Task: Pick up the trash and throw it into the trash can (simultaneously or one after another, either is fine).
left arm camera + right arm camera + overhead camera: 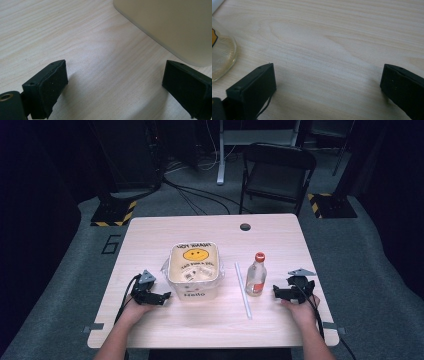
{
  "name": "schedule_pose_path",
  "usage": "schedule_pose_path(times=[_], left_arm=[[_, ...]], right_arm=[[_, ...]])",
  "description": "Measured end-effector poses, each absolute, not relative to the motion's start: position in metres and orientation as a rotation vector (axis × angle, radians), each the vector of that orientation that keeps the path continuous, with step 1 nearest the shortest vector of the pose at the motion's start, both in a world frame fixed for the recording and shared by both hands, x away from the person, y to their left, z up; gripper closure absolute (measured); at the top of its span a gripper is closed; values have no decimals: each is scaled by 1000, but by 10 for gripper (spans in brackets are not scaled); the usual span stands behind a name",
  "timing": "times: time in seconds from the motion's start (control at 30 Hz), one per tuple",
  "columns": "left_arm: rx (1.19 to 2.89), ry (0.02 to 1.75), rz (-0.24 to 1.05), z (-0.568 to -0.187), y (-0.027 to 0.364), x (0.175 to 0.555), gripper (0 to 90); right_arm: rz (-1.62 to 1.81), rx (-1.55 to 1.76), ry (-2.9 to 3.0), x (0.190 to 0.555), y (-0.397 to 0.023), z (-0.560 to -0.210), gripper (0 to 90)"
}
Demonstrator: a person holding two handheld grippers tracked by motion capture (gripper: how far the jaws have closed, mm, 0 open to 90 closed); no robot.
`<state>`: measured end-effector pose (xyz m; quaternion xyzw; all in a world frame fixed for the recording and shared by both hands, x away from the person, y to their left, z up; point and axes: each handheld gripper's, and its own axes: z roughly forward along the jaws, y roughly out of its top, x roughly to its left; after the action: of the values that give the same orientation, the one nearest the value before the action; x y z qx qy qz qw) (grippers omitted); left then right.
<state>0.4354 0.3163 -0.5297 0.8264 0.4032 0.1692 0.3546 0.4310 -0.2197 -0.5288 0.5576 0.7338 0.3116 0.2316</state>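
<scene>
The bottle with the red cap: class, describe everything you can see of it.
The bottle is small, of clear glass or plastic, with a red cap screwed on and a label with orange print. It stands upright on the wooden table, right of the white bin and just right of a long white straw. Some pale liquid seems to sit low inside. The right gripper lies beside it, jaws open, not touching.

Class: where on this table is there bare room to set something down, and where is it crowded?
Free: far strip between the bin and the table hole; near edge between both forearms. Crowded: bin, straw, bottle mid-table, flanked by left gripper and right gripper.
</scene>
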Motion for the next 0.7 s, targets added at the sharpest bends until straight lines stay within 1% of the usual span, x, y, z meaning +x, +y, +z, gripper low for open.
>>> schedule_pose_path(times=[0.23,0.7], left_arm=[[2138,1038,450,-530,316,436,58],[2134,1041,444,-530,315,436,59]], right_arm=[[853,1532,2014,428,-220,-529,3],[883,1470,2080,422,-220,-522,258]])
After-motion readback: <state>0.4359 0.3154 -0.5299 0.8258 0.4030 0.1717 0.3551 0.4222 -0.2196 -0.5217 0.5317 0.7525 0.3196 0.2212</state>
